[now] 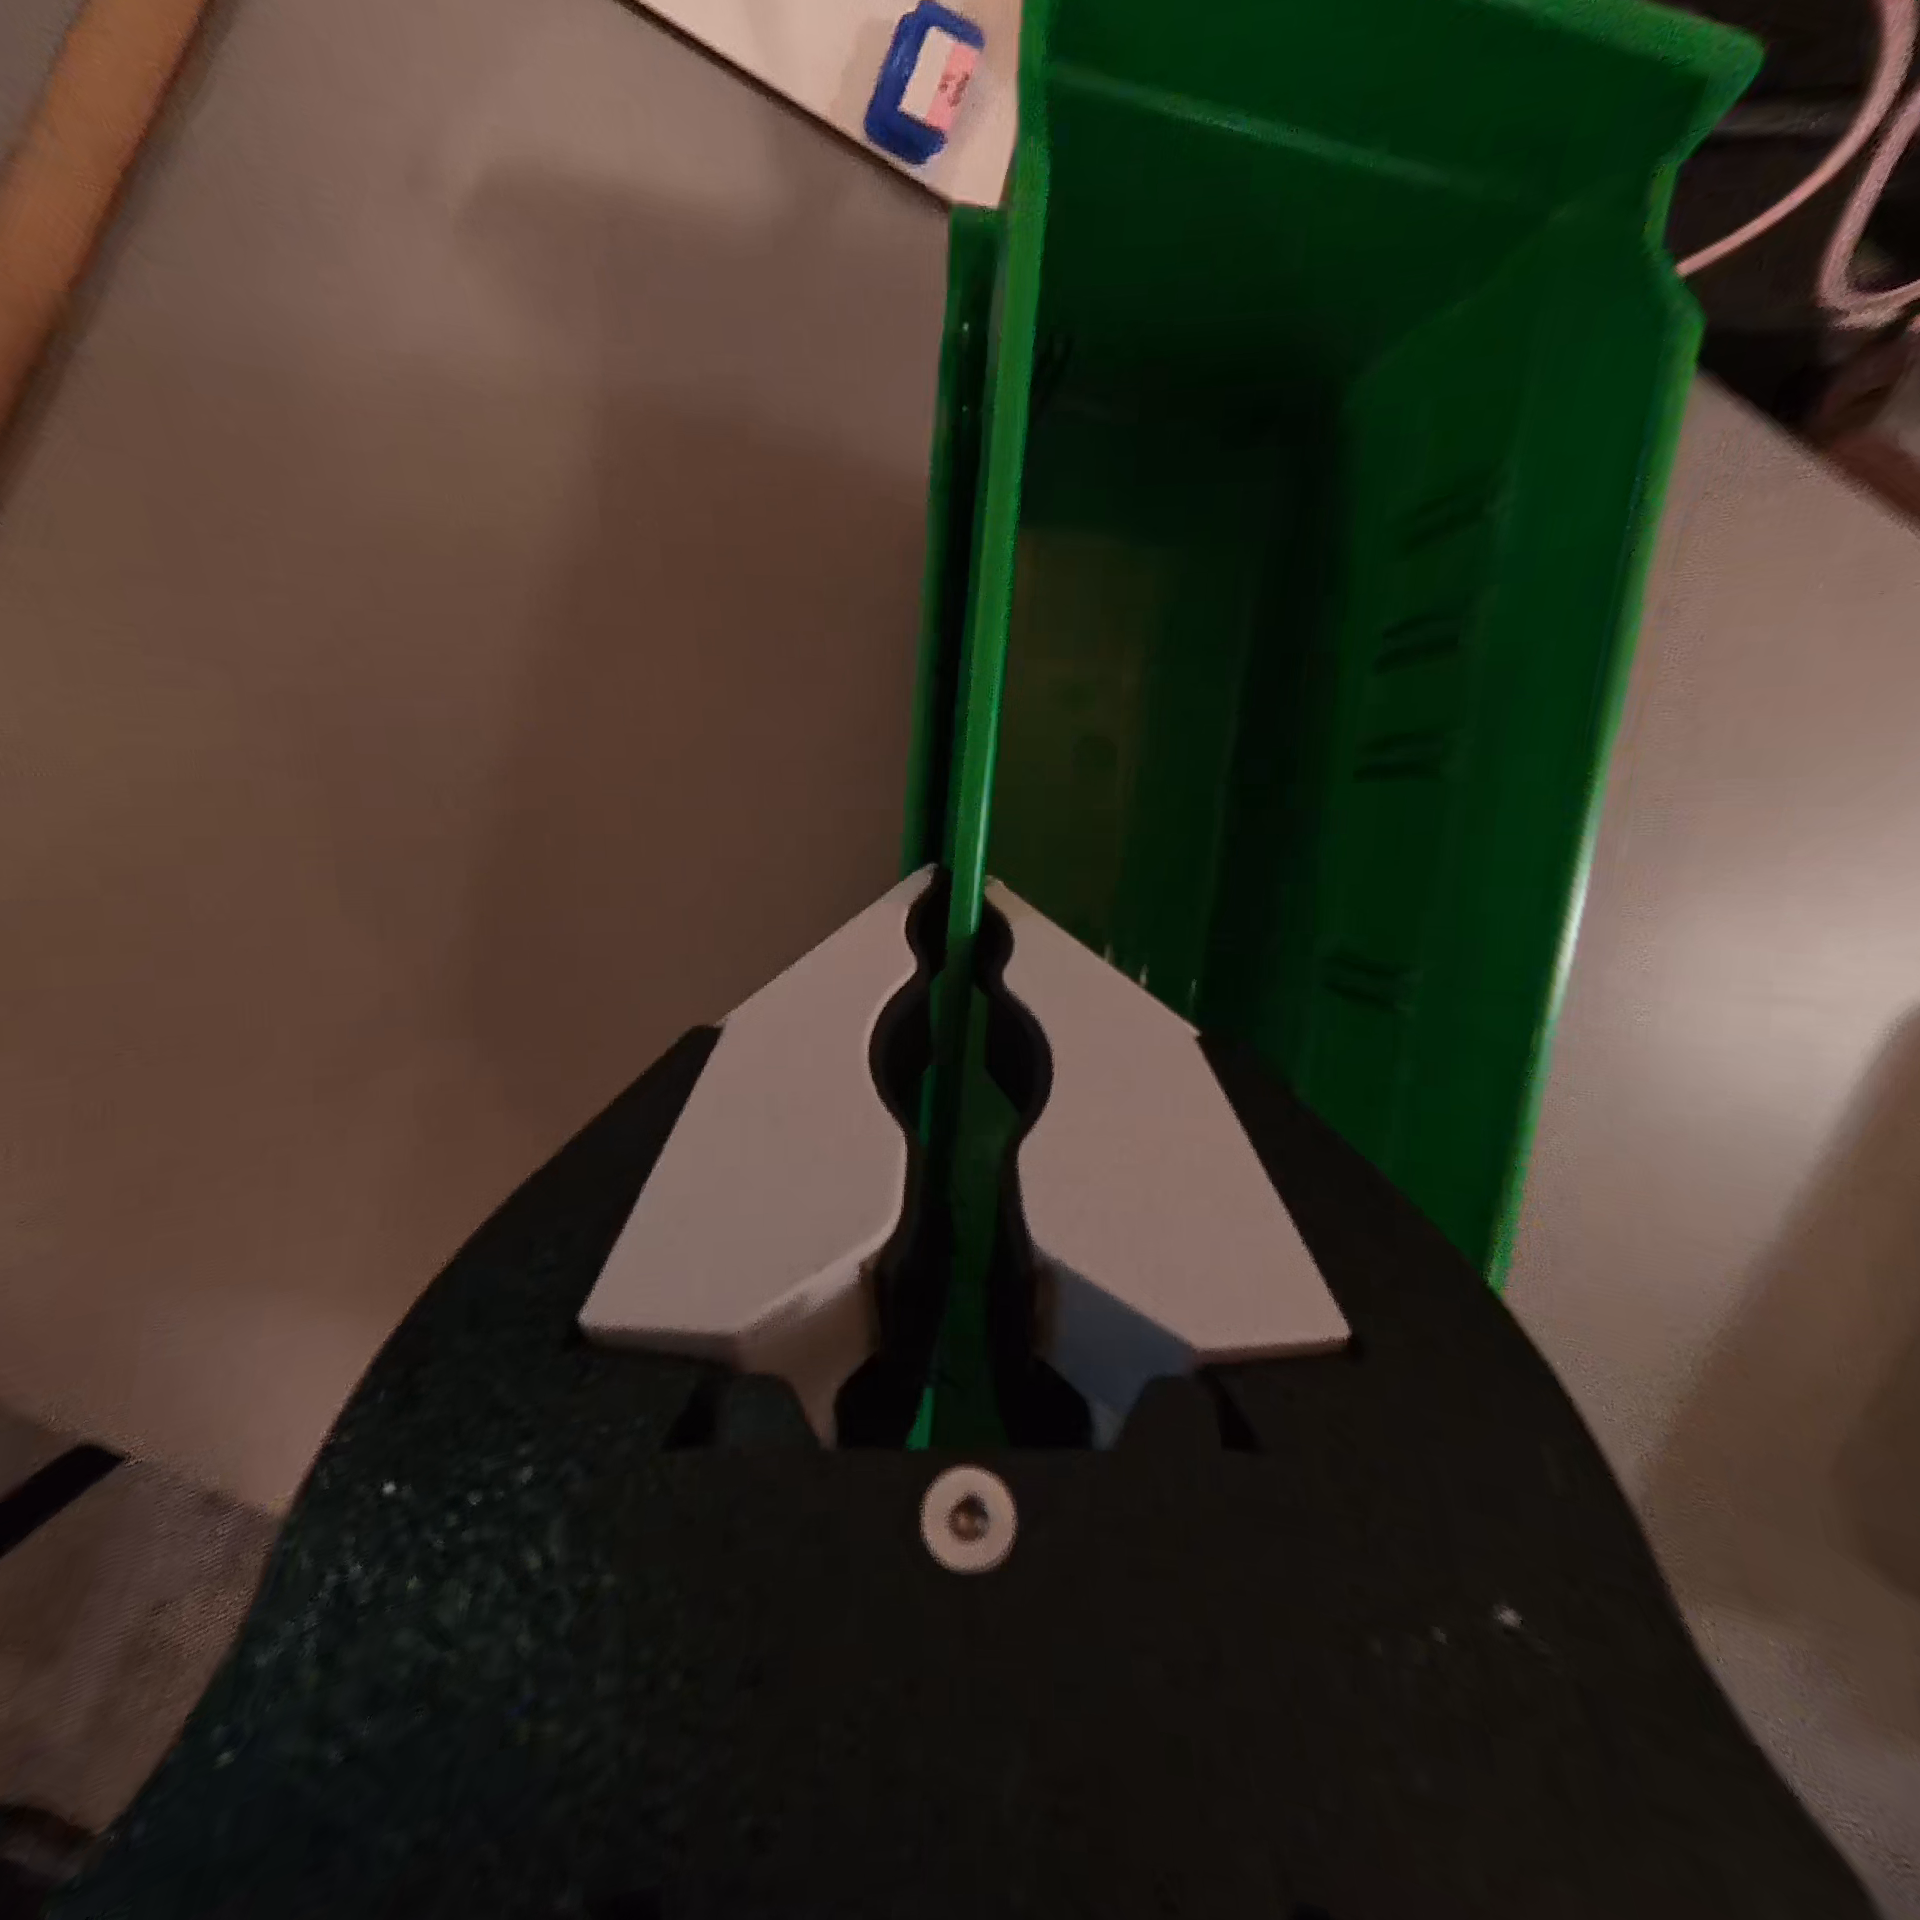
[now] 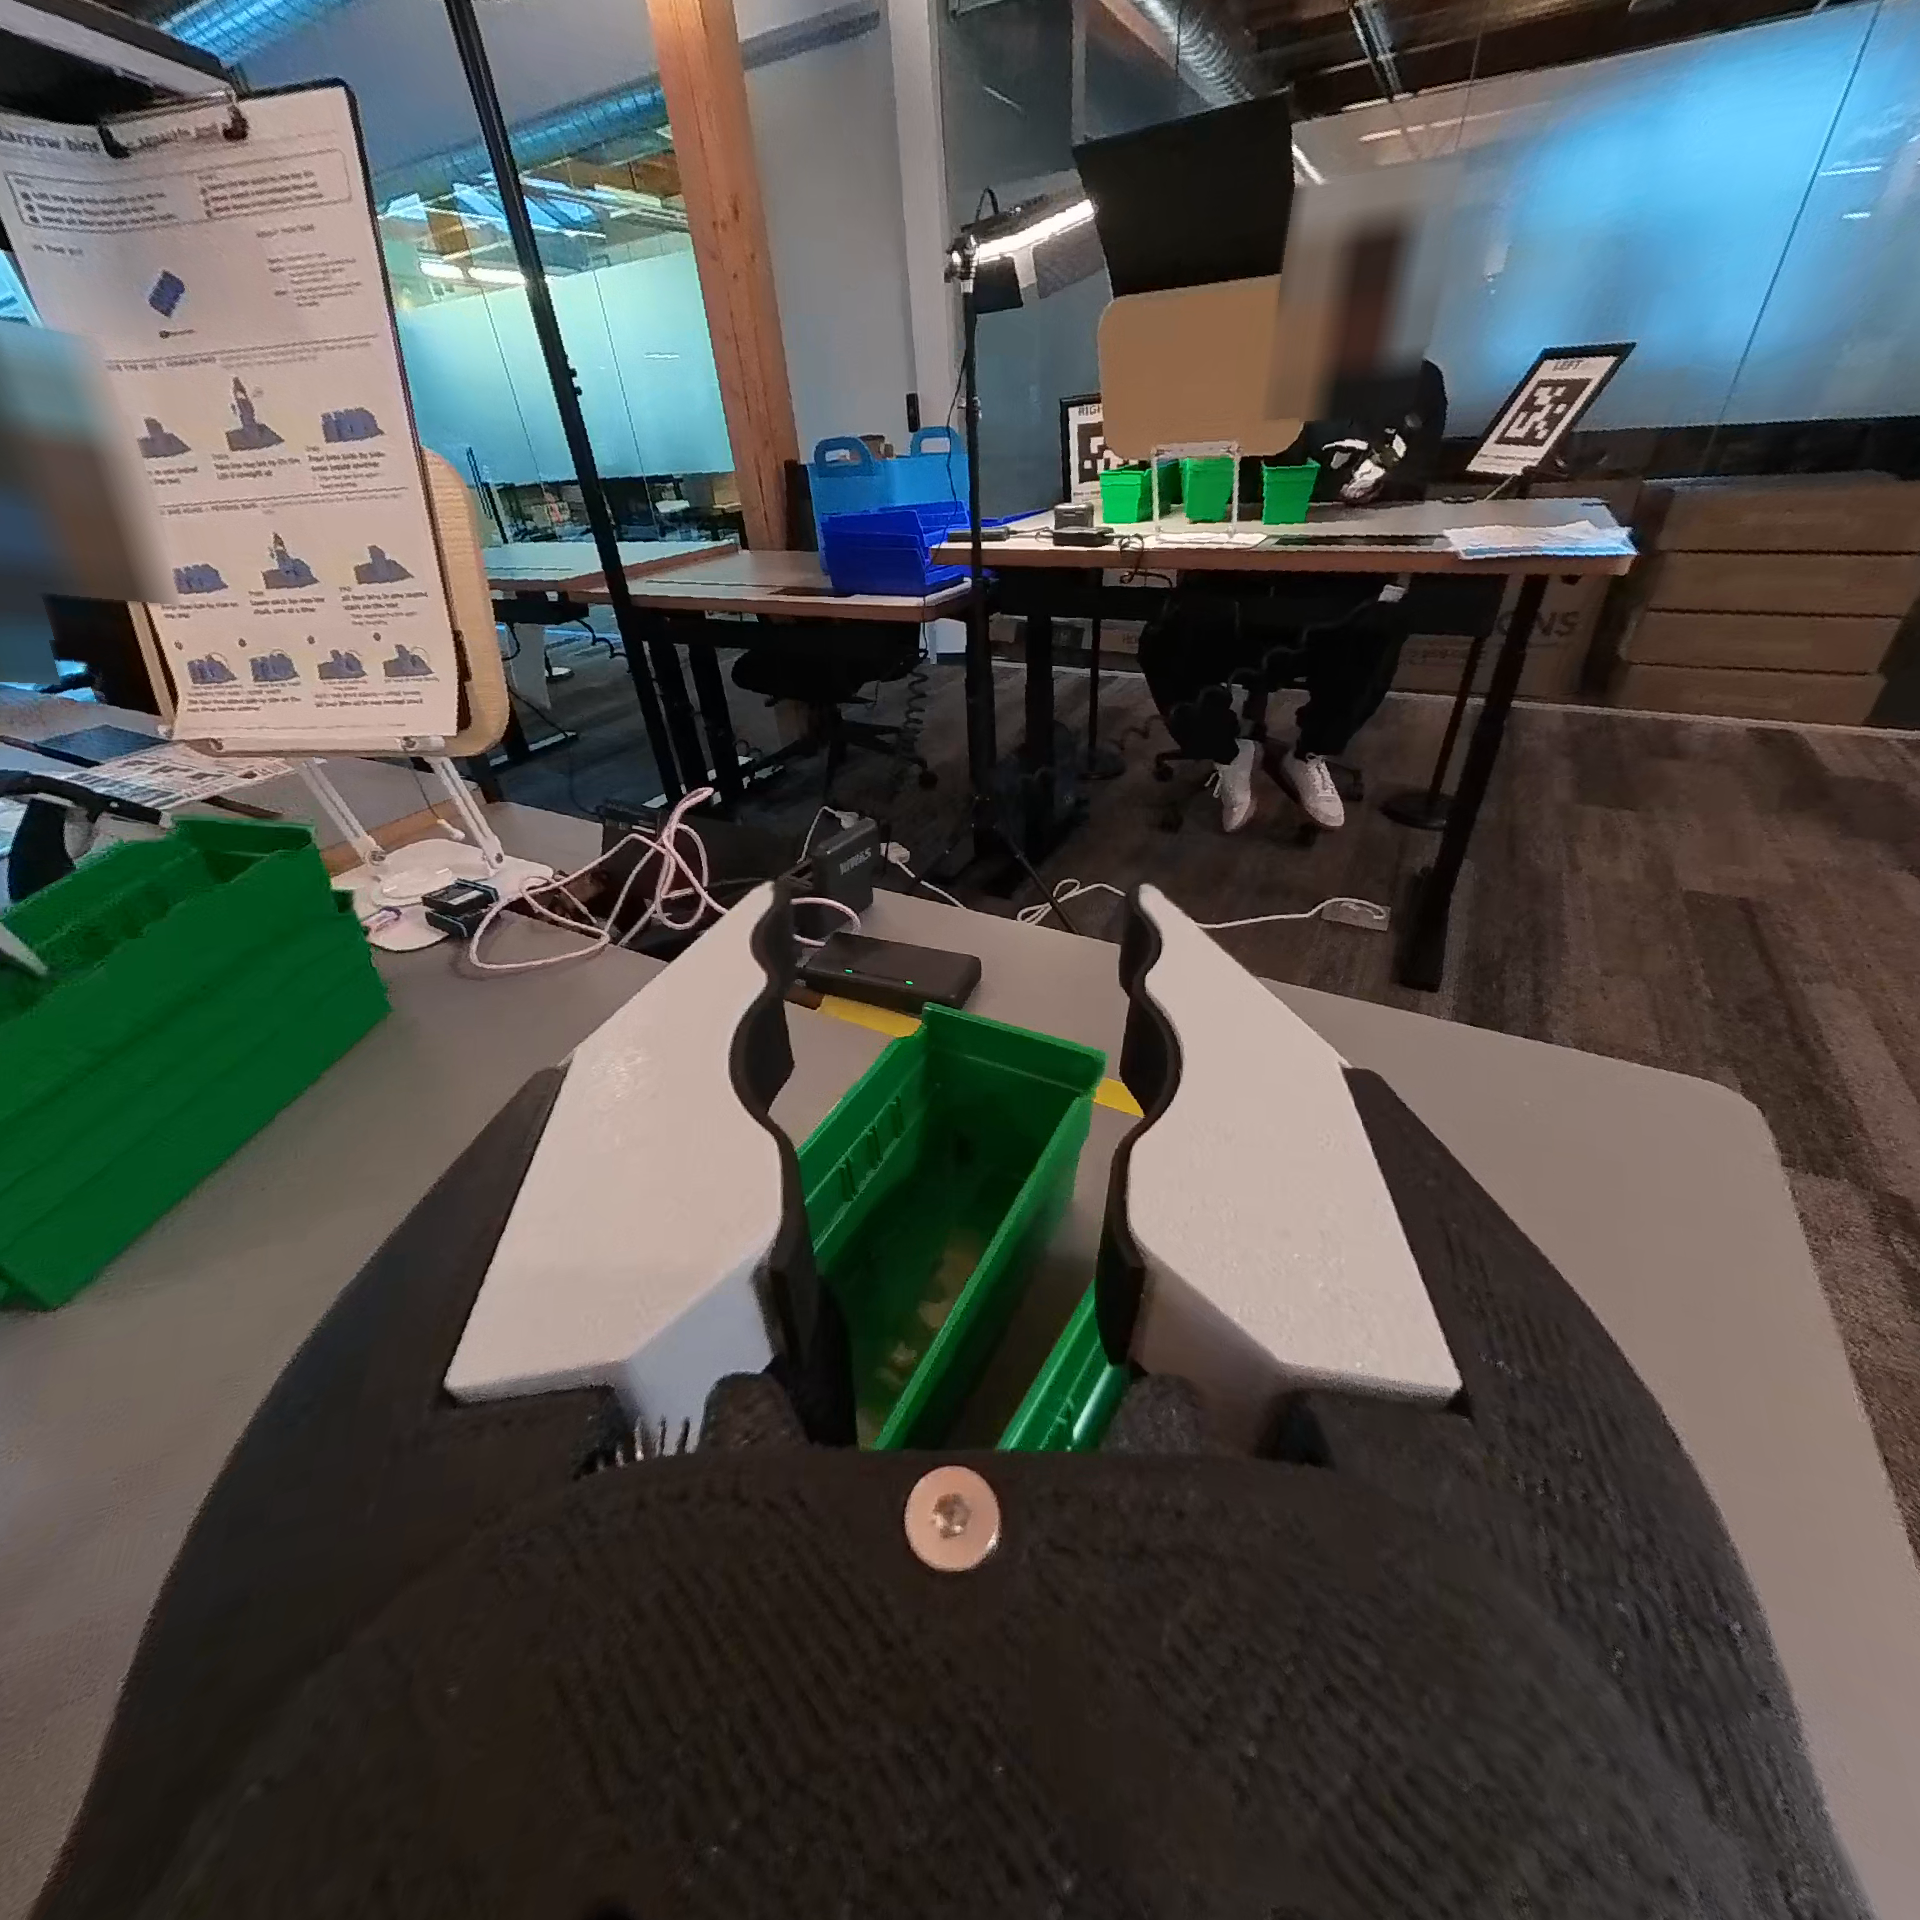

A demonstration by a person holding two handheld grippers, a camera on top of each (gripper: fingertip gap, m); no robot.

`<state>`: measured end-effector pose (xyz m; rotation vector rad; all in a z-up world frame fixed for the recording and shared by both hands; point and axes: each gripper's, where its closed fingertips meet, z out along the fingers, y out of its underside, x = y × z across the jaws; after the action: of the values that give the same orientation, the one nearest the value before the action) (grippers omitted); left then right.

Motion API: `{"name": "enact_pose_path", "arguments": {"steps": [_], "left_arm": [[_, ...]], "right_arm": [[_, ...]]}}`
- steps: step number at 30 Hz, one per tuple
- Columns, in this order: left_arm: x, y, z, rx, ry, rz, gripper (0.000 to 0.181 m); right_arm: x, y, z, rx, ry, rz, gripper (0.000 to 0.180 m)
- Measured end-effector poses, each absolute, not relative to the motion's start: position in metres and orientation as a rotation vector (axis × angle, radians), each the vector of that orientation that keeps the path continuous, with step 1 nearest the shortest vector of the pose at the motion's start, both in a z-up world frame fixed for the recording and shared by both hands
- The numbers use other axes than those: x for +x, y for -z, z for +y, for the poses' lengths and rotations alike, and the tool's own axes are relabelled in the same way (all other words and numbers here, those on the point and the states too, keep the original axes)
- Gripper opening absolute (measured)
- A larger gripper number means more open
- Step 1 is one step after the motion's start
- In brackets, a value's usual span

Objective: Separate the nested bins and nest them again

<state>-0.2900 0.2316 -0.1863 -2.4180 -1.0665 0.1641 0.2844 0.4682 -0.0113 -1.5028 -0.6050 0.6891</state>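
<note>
In the left wrist view my left gripper (image 1: 961,888) is shut on the long left side wall of a green bin (image 1: 1195,623). The bin runs straight away from me over the grey table (image 1: 468,623), and a second green wall edge (image 1: 961,436) lies tight against its outside. In the right wrist view my right gripper (image 2: 956,914) is open and empty. It hangs over a single narrow green bin (image 2: 935,1195) on the table, one finger on each side of it; I cannot tell if they touch. A stack of nested green bins (image 2: 177,1039) stands at the left.
A black power bank (image 2: 894,971), cables (image 2: 644,894) and yellow tape (image 2: 1117,1093) lie beyond the single bin. An instruction sheet on a stand (image 2: 229,416) rises at the back left. The table's edge (image 2: 1766,1132) runs along the right. A person sits at a far desk (image 2: 1299,540).
</note>
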Motion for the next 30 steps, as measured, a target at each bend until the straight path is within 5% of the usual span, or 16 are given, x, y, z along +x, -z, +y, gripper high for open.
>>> {"name": "enact_pose_path", "arguments": {"steps": [7,13,18,21,24,30], "left_arm": [[-0.288,0.204,0.234,-2.454,-0.161,-1.097,0.004],[-0.284,0.140,0.229,-2.157,-0.288,-1.008,0.090],[-0.134,0.057,0.327,-1.914,0.138,-0.409,0.105],[0.029,0.098,0.382,-2.104,0.835,-0.057,0.117],[0.099,0.173,0.416,-2.389,0.705,0.152,0.119],[0.165,0.232,0.461,-2.614,0.485,0.217,0.121]], "right_arm": [[0.274,0.016,0.466,-1.524,-0.677,-0.647,0.062],[0.279,0.019,0.470,-1.536,-0.667,-0.633,0.063],[0.296,0.017,0.479,-1.534,-0.688,-0.547,0.063],[0.303,0.018,0.481,-1.543,-0.707,-0.524,0.063],[0.307,0.017,0.479,-1.535,-0.710,-0.520,0.063],[0.313,0.011,0.473,-1.503,-0.760,-0.508,0.063]]}}
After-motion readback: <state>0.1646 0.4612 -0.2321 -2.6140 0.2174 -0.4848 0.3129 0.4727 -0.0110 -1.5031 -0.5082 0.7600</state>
